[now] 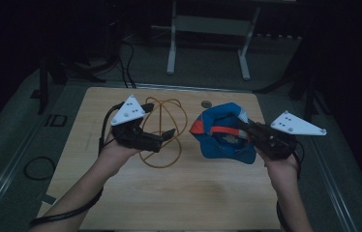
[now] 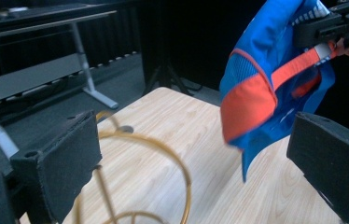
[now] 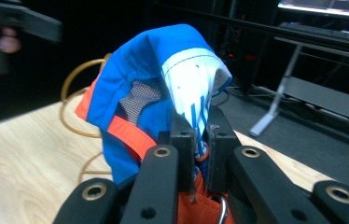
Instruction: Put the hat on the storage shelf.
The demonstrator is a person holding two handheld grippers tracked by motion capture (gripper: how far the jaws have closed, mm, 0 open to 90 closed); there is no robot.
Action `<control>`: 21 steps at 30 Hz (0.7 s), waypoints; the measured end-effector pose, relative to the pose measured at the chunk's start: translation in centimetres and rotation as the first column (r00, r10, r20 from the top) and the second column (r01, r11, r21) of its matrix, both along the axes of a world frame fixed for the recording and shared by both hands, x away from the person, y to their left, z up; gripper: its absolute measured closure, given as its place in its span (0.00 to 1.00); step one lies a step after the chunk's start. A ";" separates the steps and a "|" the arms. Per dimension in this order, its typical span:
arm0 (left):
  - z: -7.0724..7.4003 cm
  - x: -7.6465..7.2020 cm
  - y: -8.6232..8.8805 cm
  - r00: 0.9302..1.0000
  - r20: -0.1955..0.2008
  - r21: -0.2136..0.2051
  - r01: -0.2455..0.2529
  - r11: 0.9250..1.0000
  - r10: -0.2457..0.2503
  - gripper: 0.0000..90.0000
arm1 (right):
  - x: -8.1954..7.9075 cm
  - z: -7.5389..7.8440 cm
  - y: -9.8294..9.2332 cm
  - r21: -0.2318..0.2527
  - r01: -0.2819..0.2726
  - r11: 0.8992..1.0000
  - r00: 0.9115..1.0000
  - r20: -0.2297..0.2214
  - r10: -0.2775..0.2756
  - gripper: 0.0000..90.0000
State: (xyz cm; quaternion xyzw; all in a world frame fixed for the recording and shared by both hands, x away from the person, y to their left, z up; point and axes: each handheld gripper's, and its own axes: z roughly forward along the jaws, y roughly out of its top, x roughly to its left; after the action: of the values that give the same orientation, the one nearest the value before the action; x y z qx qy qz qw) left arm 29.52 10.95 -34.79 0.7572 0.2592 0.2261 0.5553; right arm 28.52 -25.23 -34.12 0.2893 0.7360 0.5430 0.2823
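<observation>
A blue cap (image 1: pixel 225 137) with an orange brim and strap hangs above the right half of the table. My right gripper (image 1: pixel 243 127) is shut on its white-and-blue fabric (image 3: pixel 193 93), jaws almost together (image 3: pixel 200 140). A gold wire stand (image 1: pixel 162 130) of crossed hoops sits at the table's middle. My left gripper (image 1: pixel 168 136) hovers at the stand's near left side, jaws wide apart (image 2: pixel 200 163) with nothing pressed between them. The left gripper view has the stand's hoop (image 2: pixel 163 149) low between the jaws and the cap (image 2: pixel 266 88) beyond to the right.
The light wooden table (image 1: pixel 169 193) has a small round hole (image 1: pixel 206 104) near its far edge. A metal desk frame (image 1: pixel 208 29) stands on the dark floor behind. Cables (image 1: pixel 126 63) lie on the floor at the back left.
</observation>
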 end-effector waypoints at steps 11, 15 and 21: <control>1.4 1.5 -5.6 0.993 -0.013 0.022 0.120 0.993 -0.119 0.06 | -1.3 -0.3 1.1 -0.006 -0.054 0.998 0.998 0.006 0.054 0.94; 1.4 1.7 -7.2 0.985 -0.030 0.044 0.169 0.985 -0.168 0.16 | -1.4 -0.6 1.6 -0.016 -0.068 0.998 0.998 0.007 0.068 0.94; 0.6 2.0 -9.7 0.979 -0.079 0.113 0.195 0.974 -0.186 0.23 | -1.6 -1.0 1.7 -0.013 -0.078 0.997 0.997 0.004 0.078 0.94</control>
State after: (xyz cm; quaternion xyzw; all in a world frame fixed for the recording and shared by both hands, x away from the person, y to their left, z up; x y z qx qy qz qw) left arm 31.51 1.28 -34.22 0.8177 0.1901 0.1610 0.5190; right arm 26.89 -23.49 -35.12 0.2573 0.7495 0.5497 0.2644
